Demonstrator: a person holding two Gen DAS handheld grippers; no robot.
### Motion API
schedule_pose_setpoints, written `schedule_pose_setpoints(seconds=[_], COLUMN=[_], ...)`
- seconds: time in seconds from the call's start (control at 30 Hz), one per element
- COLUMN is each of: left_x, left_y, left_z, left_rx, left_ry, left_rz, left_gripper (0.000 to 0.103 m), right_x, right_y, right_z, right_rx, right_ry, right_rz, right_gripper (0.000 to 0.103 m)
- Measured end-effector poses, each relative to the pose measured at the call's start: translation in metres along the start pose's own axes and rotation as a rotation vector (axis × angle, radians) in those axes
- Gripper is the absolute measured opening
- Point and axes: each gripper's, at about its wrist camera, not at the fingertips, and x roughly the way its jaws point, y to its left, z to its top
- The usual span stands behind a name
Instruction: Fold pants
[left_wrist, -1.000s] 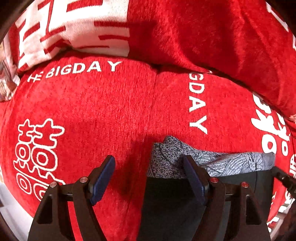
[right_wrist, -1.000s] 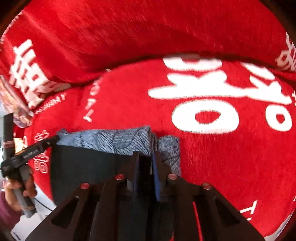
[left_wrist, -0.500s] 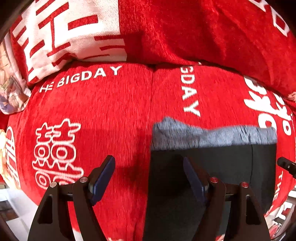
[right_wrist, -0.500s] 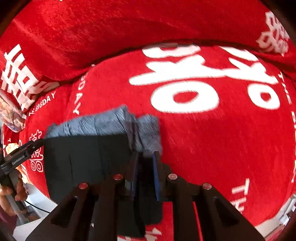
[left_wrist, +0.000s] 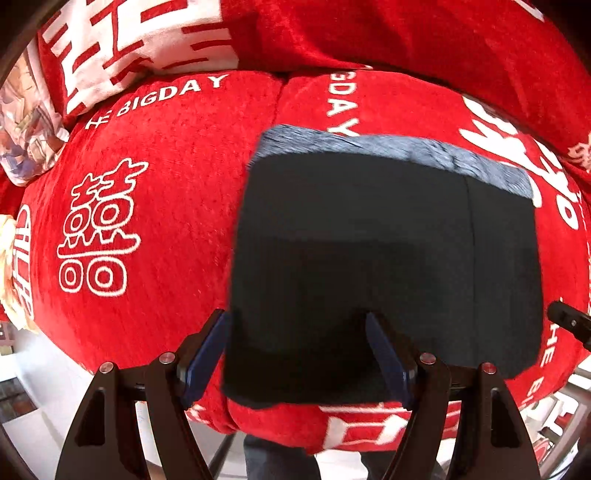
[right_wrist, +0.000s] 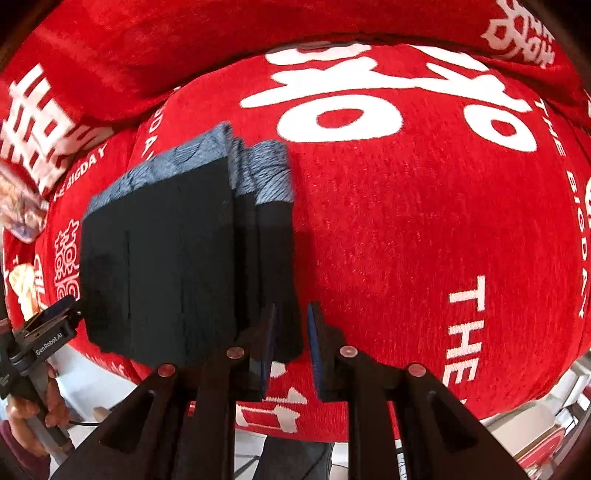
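Both grippers hang over the folded pants (left_wrist: 384, 258) on the red sofa (left_wrist: 166, 206): left gripper (left_wrist: 299, 350) wide, right gripper (right_wrist: 290, 347) narrow, empty; folding looks nearly finished.

Since the earlier pictures, the folded black pants with a grey patterned band (left_wrist: 384, 258) show far more of their dark cloth, lying flat on the red plush cover with white lettering (left_wrist: 147, 206). The right tongs (right_wrist: 290, 347), pinched tight before, now stand slightly parted. The left tongs (left_wrist: 295, 347) sit farther back.
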Motion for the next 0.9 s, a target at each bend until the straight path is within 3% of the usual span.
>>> schedule_pose_setpoints(seconds=[0.07,0.17,0.33,0.37,0.43,0.67,0.77,0.9], left_x=[-0.004,-0.009,-0.011,-0.010,-0.013,-0.022,-0.026,-0.027], left_y=[-0.007,-0.015,-0.020,-0.021,-0.021,-0.013,-0.008,-0.003], left_z=[-0.004,-0.008,-0.011,-0.012,-0.015,-0.022,-0.024,-0.026], left_rx=[0.012,0.036,0.058,0.063,0.073,0.115,0.119,0.120], left_ry=[-0.003,-0.015,-0.025,-0.019,-0.034,-0.034,-0.045,-0.033], left_rz=[0.001,0.005,0.000,-0.003,-0.015,-0.025,-0.008,-0.026], left_gripper=[0.077,0.077,0.078,0.088,0.094,0.095,0.103,0.103], right_x=[-0.003,-0.007,-0.009,-0.010,-0.009,-0.014,-0.017,-0.021], right_y=[0.005,0.013,0.028,0.031,0.038,0.066,0.076,0.085], right_z=[-0.003,-0.007,-0.012,-0.013,-0.015,-0.025,-0.027,-0.031], right_rx=[-0.030,-0.050,-0.057,-0.057,-0.061,-0.074,-0.080,-0.078], right_ry=[-0.006,-0.021,-0.032,-0.035,-0.036,-0.043,-0.058,-0.090], right_rz=[-0.012,-0.008,0.000,0.000,-0.007,-0.032,-0.050,-0.085], right_gripper=[0.025,0.043,0.044,0.044,0.045,0.067,0.082,0.085])
